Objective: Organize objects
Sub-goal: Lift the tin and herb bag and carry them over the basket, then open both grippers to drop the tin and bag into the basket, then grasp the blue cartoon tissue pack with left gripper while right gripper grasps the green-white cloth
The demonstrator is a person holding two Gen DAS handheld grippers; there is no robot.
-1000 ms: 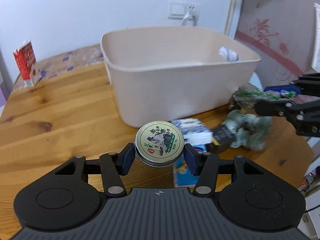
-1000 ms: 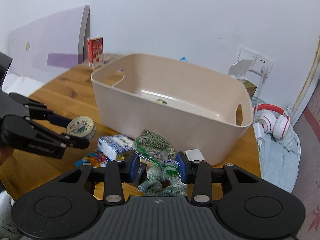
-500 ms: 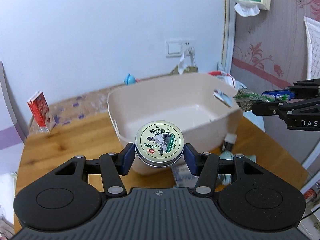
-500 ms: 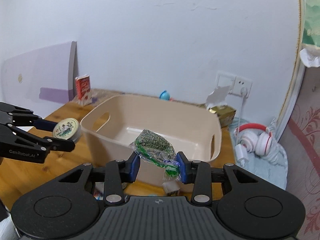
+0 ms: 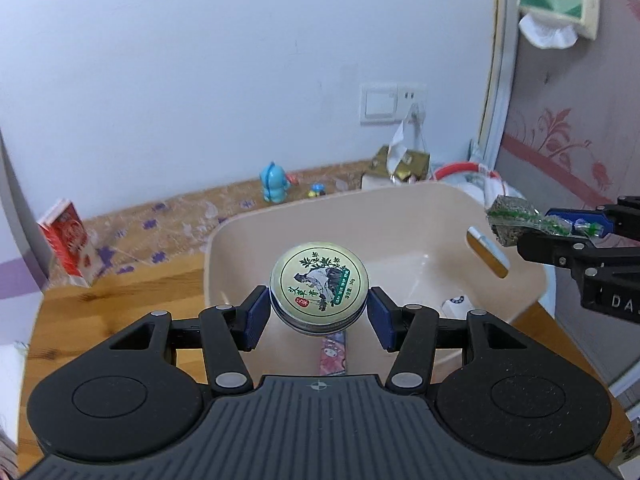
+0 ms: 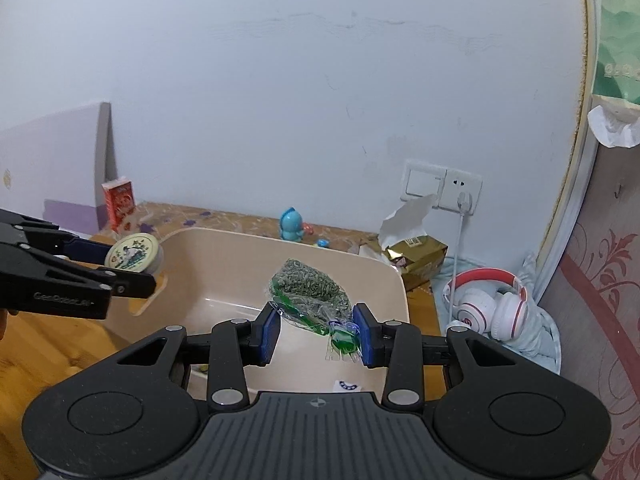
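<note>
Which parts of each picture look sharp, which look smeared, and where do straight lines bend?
Left wrist view: the tin is sharp, the red carton near the edge is slightly smeared, and the door frame bows. Right wrist view: the green packet is crisp, the wooden table at lower left is blurred, and the frame at right curves.

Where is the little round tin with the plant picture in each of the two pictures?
Left wrist view: the round tin sits in the middle, pinched by the left tool, in front of the beige bin.
Right wrist view: the tin is at the left edge, over the bin's left rim.
Shared landmark: the blue toy figure by the wall behind the bin.
</note>
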